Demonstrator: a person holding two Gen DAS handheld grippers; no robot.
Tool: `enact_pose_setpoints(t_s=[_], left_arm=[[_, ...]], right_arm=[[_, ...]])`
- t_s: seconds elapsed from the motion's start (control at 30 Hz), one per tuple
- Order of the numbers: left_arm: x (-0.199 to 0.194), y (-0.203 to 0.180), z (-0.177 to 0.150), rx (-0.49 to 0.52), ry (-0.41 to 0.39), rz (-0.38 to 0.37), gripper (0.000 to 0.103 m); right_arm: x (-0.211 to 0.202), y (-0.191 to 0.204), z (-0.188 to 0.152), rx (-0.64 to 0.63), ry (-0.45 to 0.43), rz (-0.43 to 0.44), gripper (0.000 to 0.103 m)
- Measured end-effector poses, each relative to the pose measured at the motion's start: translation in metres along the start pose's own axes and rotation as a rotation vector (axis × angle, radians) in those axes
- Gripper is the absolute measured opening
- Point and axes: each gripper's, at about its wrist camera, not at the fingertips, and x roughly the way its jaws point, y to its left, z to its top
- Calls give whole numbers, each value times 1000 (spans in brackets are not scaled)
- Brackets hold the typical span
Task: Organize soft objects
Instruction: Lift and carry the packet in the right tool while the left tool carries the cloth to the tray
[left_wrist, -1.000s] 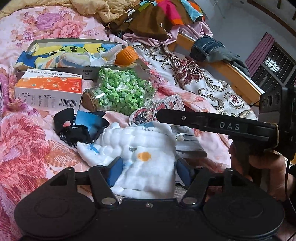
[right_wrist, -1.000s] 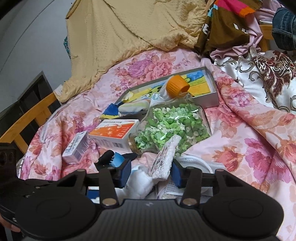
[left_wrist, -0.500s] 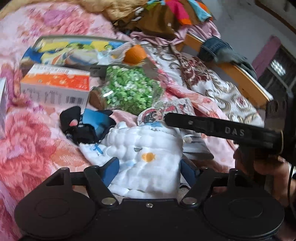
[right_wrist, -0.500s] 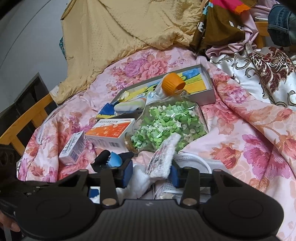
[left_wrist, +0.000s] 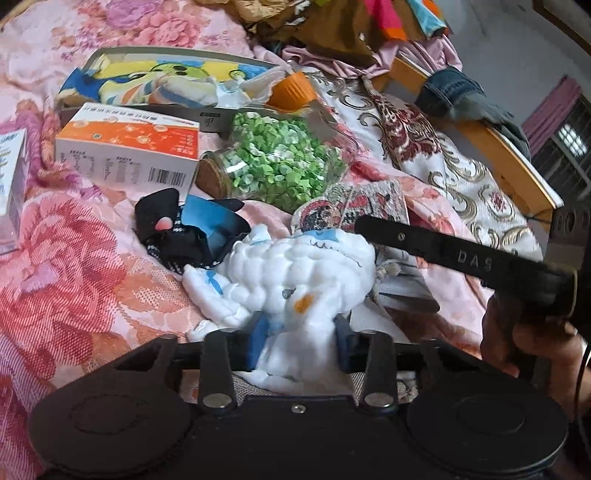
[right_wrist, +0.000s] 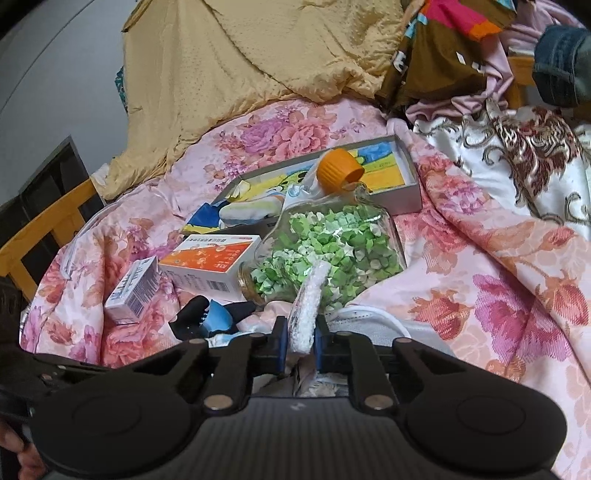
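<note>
Where the pink floral bedspread (left_wrist: 74, 280) is strewn with odds and ends, the left gripper (left_wrist: 301, 341) has its blue fingers (left_wrist: 258, 338) drawn in against the bunched lower part of a white quilted cloth (left_wrist: 306, 273), which bears a small orange mark and blue trim and lies heaped on the bed just ahead of the tool. Touching the cloth's far left side is a black and blue fabric piece (left_wrist: 188, 229). Beyond these lies a glass jar of green paper stars (left_wrist: 277, 166) on its side, with an orange and white carton (left_wrist: 129, 147) beside its cork end and a shallow tray holding a cartoon-print towel (left_wrist: 159, 77) farther back. The right gripper (right_wrist: 300, 345) is pinched on a thin white textured pad (right_wrist: 306, 306) that stands on edge between its fingers (right_wrist: 280, 343), rising in front of the jar. An orange cap (right_wrist: 338, 170) sits at the jar's far end, and a small blue and white box (right_wrist: 135, 290) lies to the left of the carton.
</note>
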Motion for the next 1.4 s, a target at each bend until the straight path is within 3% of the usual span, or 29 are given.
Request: enact_pose_setpoints(t_s=[0.23, 0.37, 0.8, 1.17, 1.4], left_arm=[[-12, 19, 4, -176, -27, -68, 25], [-21, 22, 5, -222, -48, -92, 20], [-48, 12, 7, -161, -141, -79, 10], [-77, 11, 15, -162, -333, -163, 9], [-84, 11, 38, -132, -376, -186, 9]], right_arm=[[-4, 3, 0, -18, -18, -3, 13], [-8, 3, 1, -26, -37, -1, 12], [-24, 16, 2, -116, -114, -32, 11], [-35, 22, 3, -157, -184, -32, 11], [-39, 27, 11, -177, -223, -21, 11]])
